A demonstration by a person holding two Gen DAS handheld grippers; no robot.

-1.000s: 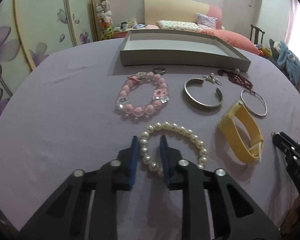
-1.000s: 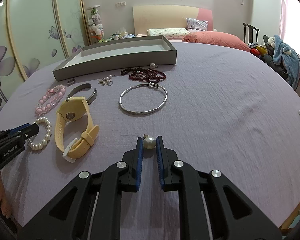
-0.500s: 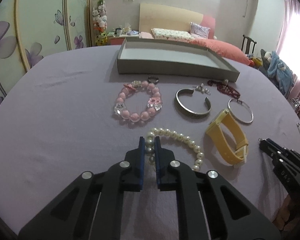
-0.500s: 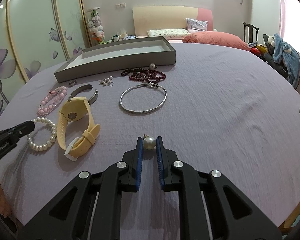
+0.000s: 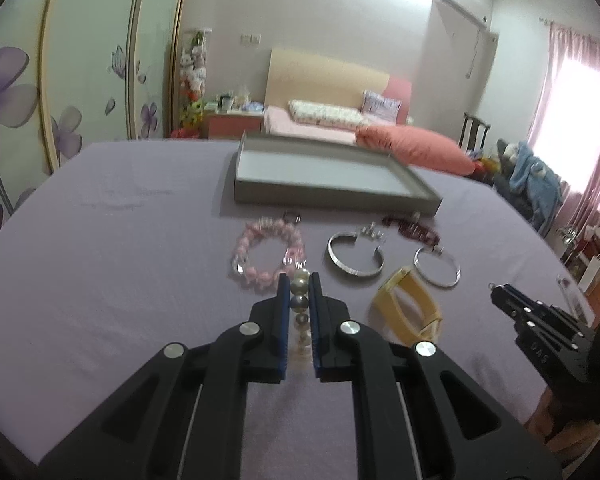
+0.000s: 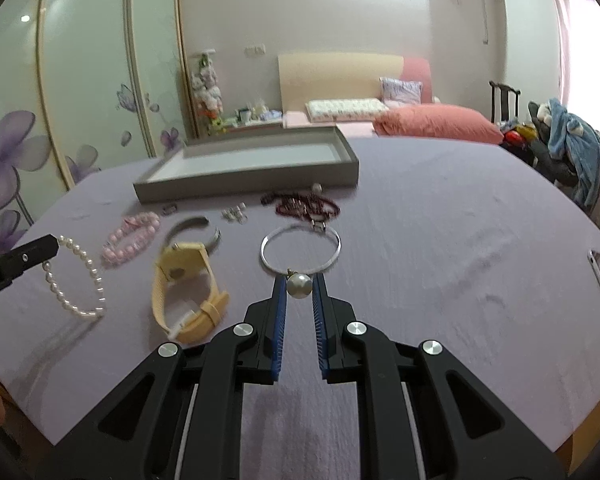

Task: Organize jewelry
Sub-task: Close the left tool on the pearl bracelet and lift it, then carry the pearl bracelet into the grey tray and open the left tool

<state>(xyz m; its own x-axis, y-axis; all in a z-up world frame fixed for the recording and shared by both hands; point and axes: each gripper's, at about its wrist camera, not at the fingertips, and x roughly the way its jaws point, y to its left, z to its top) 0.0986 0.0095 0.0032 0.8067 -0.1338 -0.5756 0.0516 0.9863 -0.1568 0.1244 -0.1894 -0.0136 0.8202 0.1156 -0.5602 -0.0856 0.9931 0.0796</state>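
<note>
Now my left hand-held gripper [image 5: 299,292] is clenched on the pearl bracelet [image 6: 76,280], which hangs from it above the surface [image 5: 120,260]. My right hand-held gripper [image 6: 299,286] grasps a pearl pendant [image 6: 298,285] at its tips. Both are held up, I think, to carry them to the tray [image 5: 328,196] ahead of the grippers.

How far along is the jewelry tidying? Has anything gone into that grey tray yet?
Nothing shows in the grey tray so far. In hand: the left gripper holds the pearl bracelet, the right gripper a single pearl pendant. Still on the cloth: pink bracelet, yellow watch, silver cuff, thin bangle, dark red beads.
</note>
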